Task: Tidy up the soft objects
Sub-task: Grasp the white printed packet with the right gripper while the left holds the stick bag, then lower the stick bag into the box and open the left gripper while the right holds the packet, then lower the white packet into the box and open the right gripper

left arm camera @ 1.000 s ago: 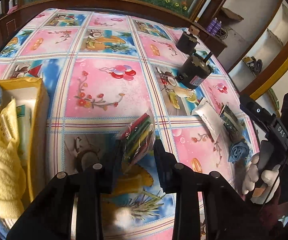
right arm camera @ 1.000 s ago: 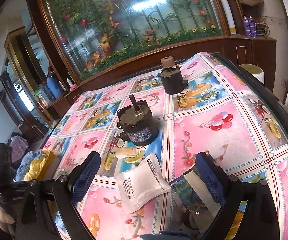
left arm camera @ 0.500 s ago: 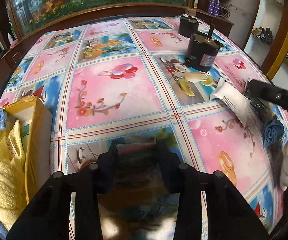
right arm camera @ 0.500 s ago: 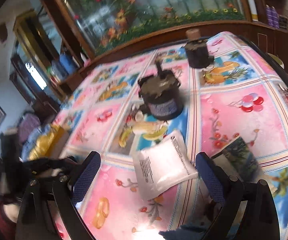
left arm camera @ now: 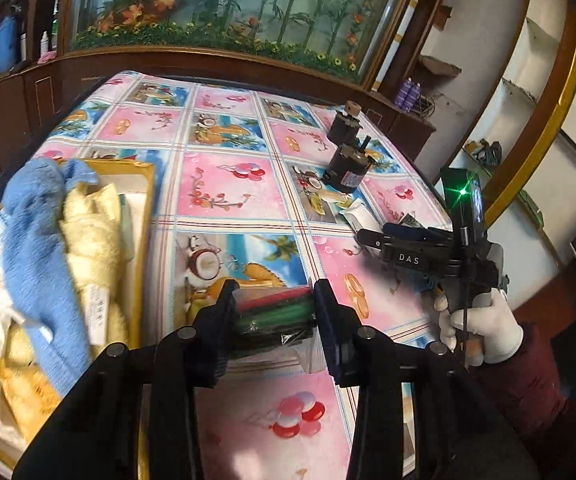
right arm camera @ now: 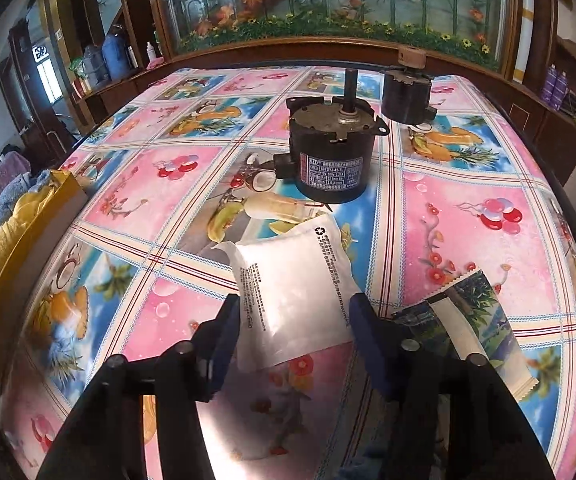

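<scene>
okay, my left gripper (left arm camera: 274, 320) has just lifted clear of the table (left arm camera: 228, 200) and it's clamped on the packet of coloured sticks (left arm camera: 274, 314), so that pick is done; the yellow box (left arm camera: 144, 216) of towels sits at frame left. my right gripper (right arm camera: 294, 332) has dropped in, jaws spread and empty, the white pouch (right arm camera: 292, 288) lying between the tips at lower centre, flat on the cloth.

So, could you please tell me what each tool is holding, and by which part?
Left tool pinches the bag of coloured sticks across its width. Right tool holds nothing.
</scene>
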Action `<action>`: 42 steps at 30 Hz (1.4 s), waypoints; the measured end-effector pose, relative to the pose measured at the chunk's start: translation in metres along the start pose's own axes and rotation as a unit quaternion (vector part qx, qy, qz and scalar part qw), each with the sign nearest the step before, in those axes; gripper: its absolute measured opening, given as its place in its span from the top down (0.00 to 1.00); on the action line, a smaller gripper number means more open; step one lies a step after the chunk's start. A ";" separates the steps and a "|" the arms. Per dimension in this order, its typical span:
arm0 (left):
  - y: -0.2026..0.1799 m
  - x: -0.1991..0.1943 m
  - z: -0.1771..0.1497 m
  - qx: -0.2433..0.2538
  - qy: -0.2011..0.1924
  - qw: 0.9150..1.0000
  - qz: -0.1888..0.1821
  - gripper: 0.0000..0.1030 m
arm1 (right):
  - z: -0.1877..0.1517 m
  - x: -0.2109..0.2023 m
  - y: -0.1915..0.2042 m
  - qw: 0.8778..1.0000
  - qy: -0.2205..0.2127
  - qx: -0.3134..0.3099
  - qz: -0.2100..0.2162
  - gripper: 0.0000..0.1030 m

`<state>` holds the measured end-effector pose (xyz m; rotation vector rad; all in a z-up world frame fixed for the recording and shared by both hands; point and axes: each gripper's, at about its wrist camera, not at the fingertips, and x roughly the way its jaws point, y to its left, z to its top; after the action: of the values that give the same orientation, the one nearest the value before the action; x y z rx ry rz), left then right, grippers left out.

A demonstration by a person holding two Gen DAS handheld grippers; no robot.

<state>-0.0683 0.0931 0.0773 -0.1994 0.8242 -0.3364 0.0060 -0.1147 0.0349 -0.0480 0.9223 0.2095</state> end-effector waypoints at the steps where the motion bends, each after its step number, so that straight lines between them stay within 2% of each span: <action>1: 0.007 -0.010 -0.003 -0.014 -0.007 1.000 -0.001 0.66 | -0.001 -0.002 0.002 1.000 -0.005 -0.003 -0.001 0.62; 2: 0.016 -0.018 -0.005 -0.026 -0.014 1.000 -0.001 0.66 | -0.001 -0.004 0.003 1.000 -0.008 -0.003 0.005 0.76; 3: 0.024 -0.028 -0.008 -0.038 -0.021 0.999 0.004 0.66 | -0.002 -0.004 0.005 1.000 -0.003 -0.002 0.014 0.98; 8: 0.067 -0.065 -0.024 -0.080 -0.046 0.995 0.037 0.66 | -0.008 -0.025 0.016 1.000 -0.022 0.000 0.016 0.98; 13: 0.104 -0.083 -0.041 -0.121 -0.063 0.989 0.056 0.65 | -0.003 -0.053 0.017 0.999 -0.051 0.007 0.018 0.98; 17: 0.124 -0.084 -0.050 -0.142 -0.064 0.986 0.060 0.65 | 0.003 -0.071 0.021 0.997 -0.066 0.018 0.036 0.98; 20: 0.134 -0.079 -0.052 -0.151 -0.058 0.985 0.069 0.65 | 0.009 -0.088 0.036 0.996 -0.080 0.002 0.041 0.98; 22: 0.139 -0.073 -0.053 -0.152 -0.053 0.984 0.082 0.65 | 0.014 -0.095 0.044 0.995 -0.088 -0.005 0.040 0.99; 24: 0.140 -0.067 -0.053 -0.143 -0.047 0.982 0.113 0.65 | 0.016 -0.099 0.049 0.994 -0.091 -0.002 0.051 0.99; 27: 0.133 -0.063 -0.052 -0.106 -0.044 0.982 0.150 0.62 | 0.021 -0.111 0.064 0.992 -0.100 -0.003 0.082 0.99; 29: 0.129 -0.064 -0.052 -0.089 -0.048 0.981 0.164 0.45 | 0.025 -0.119 0.079 0.989 -0.103 -0.011 0.105 0.99; 31: 0.131 -0.069 -0.052 -0.098 -0.061 0.982 0.152 0.36 | 0.030 -0.127 0.100 0.986 -0.106 -0.028 0.125 0.99; 33: 0.134 -0.076 -0.051 -0.114 -0.079 0.981 0.138 0.36 | 0.037 -0.132 0.123 0.982 -0.106 -0.042 0.153 0.99; 37: 0.139 -0.097 -0.051 -0.136 -0.117 0.975 0.134 0.34 | 0.051 -0.136 0.170 0.970 -0.099 -0.067 0.210 0.99; 42: 0.145 -0.114 -0.055 -0.151 -0.144 0.970 0.127 0.29 | 0.074 -0.125 0.232 0.951 -0.070 -0.078 0.290 0.99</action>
<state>-0.1498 0.2675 0.0752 -0.4120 0.6009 0.0618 -0.0555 0.1020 0.1906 0.0946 0.7569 0.8236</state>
